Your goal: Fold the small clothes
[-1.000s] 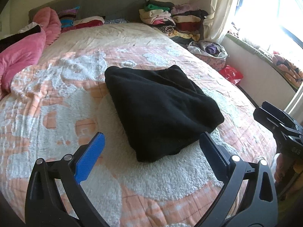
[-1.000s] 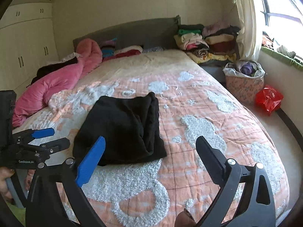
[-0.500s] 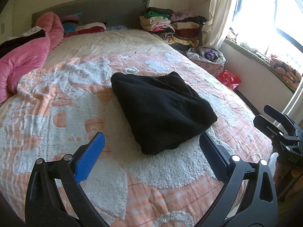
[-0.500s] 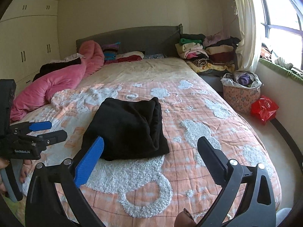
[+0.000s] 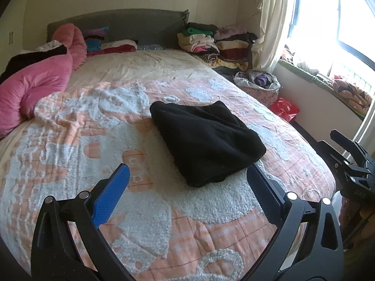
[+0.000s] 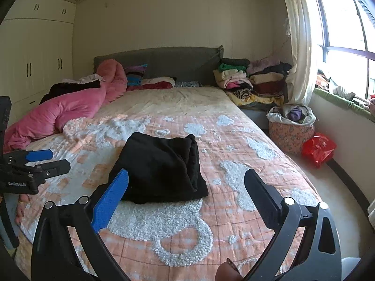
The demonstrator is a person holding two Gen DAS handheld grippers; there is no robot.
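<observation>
One folded black garment (image 5: 206, 140) lies on bed (image 5: 145, 213), mid-blanket, at 12 o'clock from my left gripper (image 5: 185, 187), at 11 o'clock from my right gripper (image 6: 186, 189). Both sets of jaws spread wide, holding nothing, clear of cloth. Two clothes stacks (image 6: 250, 79) at 1 o'clock, one basket (image 6: 290, 126) beside bed, one pink duvet (image 6: 61, 112) at 10 o'clock.
</observation>
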